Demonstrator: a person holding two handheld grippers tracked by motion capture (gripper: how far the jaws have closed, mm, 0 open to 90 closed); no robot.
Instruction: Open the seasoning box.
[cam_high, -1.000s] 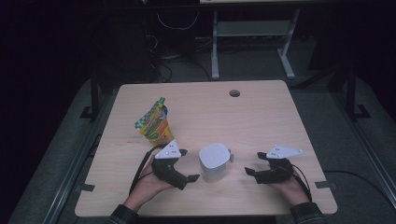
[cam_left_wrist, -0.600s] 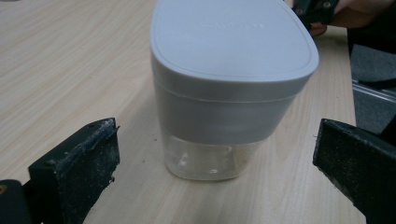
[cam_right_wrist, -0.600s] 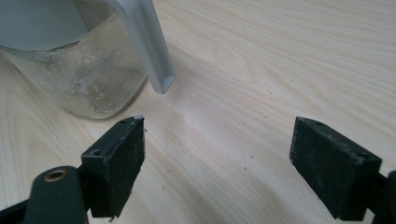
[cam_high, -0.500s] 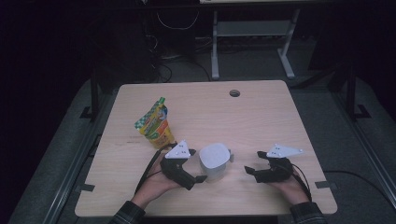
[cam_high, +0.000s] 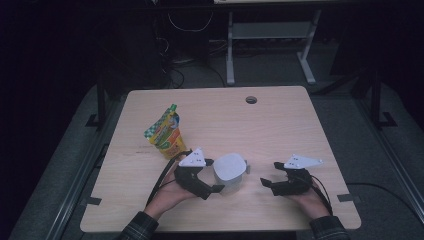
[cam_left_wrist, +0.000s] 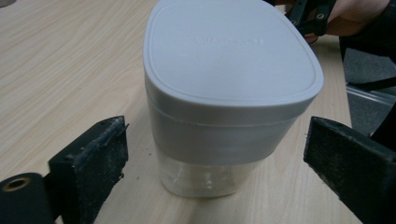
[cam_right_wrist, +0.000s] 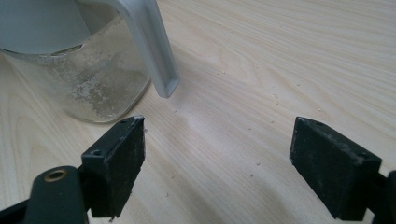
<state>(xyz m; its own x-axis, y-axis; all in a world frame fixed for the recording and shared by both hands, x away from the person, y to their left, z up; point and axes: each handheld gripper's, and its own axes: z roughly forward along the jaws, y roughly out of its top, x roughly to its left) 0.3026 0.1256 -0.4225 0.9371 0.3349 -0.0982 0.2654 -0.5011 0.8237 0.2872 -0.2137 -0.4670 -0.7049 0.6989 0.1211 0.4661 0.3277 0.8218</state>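
Note:
A clear container (cam_high: 230, 170) with a grey-white lid stands near the table's front edge. My left gripper (cam_high: 214, 175) reaches it from the left. In the left gripper view the container (cam_left_wrist: 229, 84) stands between the two pads (cam_left_wrist: 93, 158). A gap shows on each side, so they do not press on it. This gripper's (cam_left_wrist: 219, 161) jaws have just been closing. My right gripper (cam_high: 270, 174) rests on the table to the right of the container, open and holding nothing. In the right gripper view (cam_right_wrist: 233, 158) the container (cam_right_wrist: 70, 70) and its lid tab (cam_right_wrist: 154, 51) lie ahead.
A yellow and green pouch (cam_high: 165, 132) stands upright behind the left gripper. The wooden table (cam_high: 280, 125) has a cable hole (cam_high: 251, 100) near its far edge. Beyond it are a dark floor and a metal frame.
The left gripper has edged a little toward the container. The right gripper, the container and the pouch have stayed in place.

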